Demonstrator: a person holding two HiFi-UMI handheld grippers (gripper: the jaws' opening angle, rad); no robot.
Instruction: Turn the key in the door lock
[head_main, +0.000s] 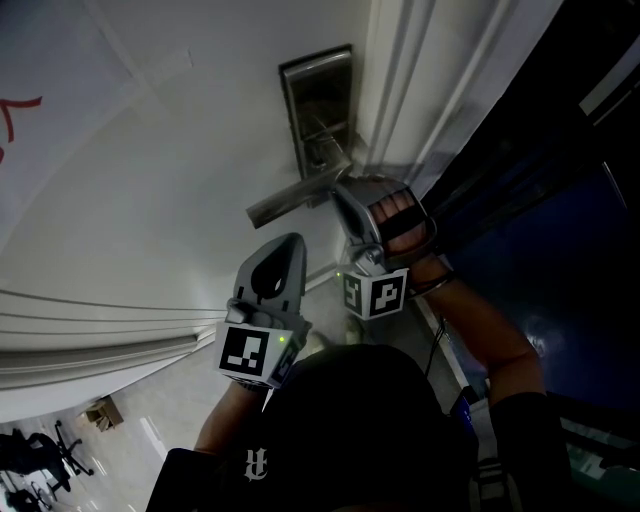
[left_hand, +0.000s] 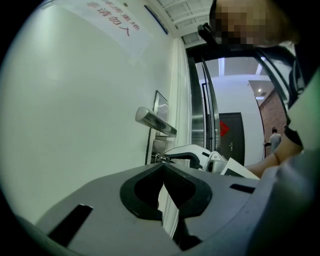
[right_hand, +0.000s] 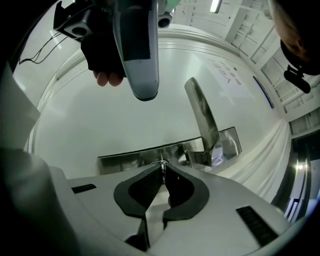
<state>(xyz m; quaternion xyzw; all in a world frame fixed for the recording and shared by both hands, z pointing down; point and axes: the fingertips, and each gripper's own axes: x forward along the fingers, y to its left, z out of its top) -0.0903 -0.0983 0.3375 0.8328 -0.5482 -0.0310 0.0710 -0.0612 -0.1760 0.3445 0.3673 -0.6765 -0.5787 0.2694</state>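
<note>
1. Right hand-held gripper (right_hand: 163, 172): jaws pressed together on the key (right_hand: 162, 164), with only a sliver of metal and its ring showing above the pads.
2. Key sits in the lock plate (right_hand: 135, 157), below the lever handle (right_hand: 202, 117), close to the latch edge of the door (right_hand: 100, 120).
3. Progress (judgement): key is inserted and gripped, so the approach and the grasp are done. The key's angle can't be read from any view, so I cannot tell whether any of the turn has been made. I count the turn itself as what is left.
4. Left hand-held gripper (left_hand: 163, 167): jaws closed against each other with nothing between them. It hangs off the door, near the right one but apart from it, and touches neither lock nor handle.
5. Gloved hand (head_main: 400, 225) carries the right hand-held gripper in to the lock from the frame side of the door.
6. Containers: none in view. Only the lock holds anything, and that is the key.
</note>
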